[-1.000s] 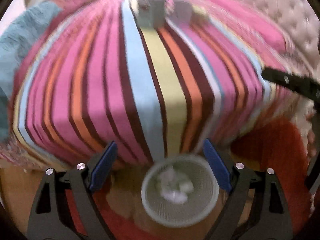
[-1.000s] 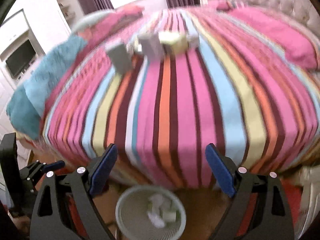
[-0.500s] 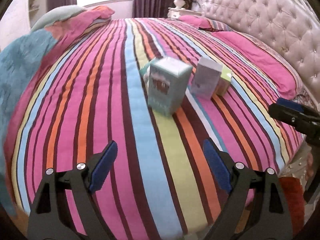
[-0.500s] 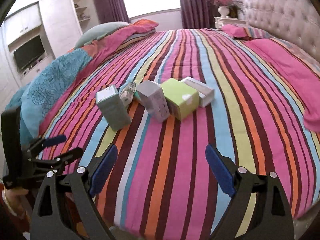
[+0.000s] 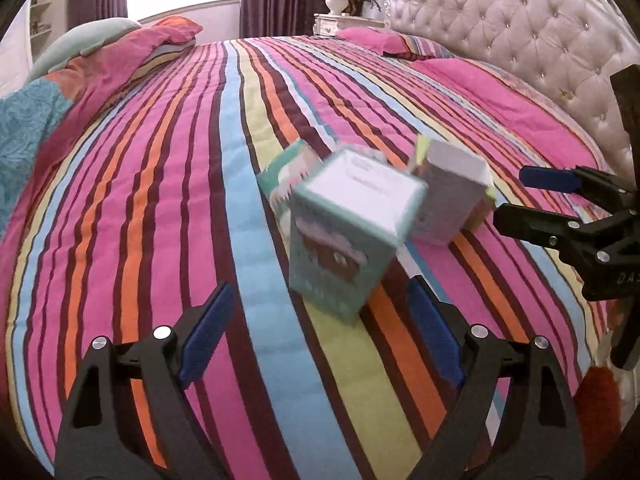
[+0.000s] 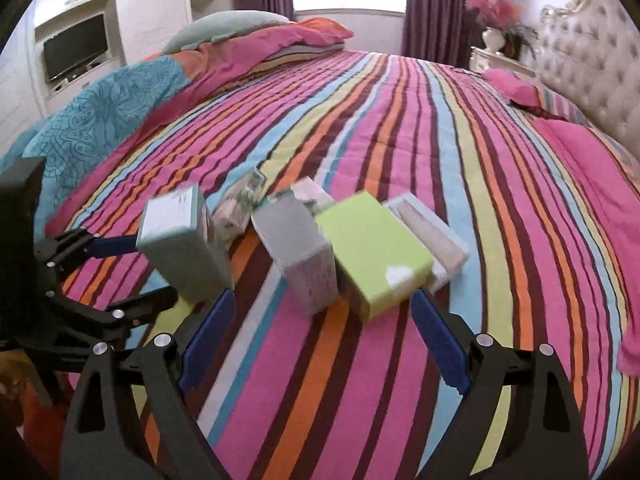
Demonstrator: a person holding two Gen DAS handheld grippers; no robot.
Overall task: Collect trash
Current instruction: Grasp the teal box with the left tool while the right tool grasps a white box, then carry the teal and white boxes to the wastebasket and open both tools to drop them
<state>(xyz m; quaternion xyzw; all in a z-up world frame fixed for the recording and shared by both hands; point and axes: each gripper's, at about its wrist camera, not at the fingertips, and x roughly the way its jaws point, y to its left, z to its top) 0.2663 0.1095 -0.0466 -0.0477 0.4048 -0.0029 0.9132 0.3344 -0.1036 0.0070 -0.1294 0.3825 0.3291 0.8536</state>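
Several small cartons stand huddled on the striped bed cover (image 5: 160, 200) (image 6: 480, 200). A teal box (image 5: 344, 240) (image 6: 180, 240) stands upright just ahead of my open left gripper (image 5: 320, 286) (image 6: 132, 272), apart from its blue pads. Beside it are a grey box (image 5: 448, 200) (image 6: 300, 256), a lime-green box (image 6: 380, 252), a flat white box (image 6: 432, 232) and a crumpled pack (image 6: 240, 208). My right gripper (image 6: 323, 296) (image 5: 520, 204) hangs open in front of the grey and green boxes, holding nothing.
A tufted headboard (image 5: 520, 40) borders the right side. Pink pillows (image 6: 580, 152) lie beneath it. A turquoise blanket (image 6: 100, 112) and folded quilts pile up at the left. A nightstand with a vase (image 5: 340, 20) and a wall television (image 6: 76, 52) stand beyond the bed.
Both grippers have come up from over the white basket beside the bed and moved forward over the cover towards the boxes. The basket has dropped out of view. The jaws stayed open.
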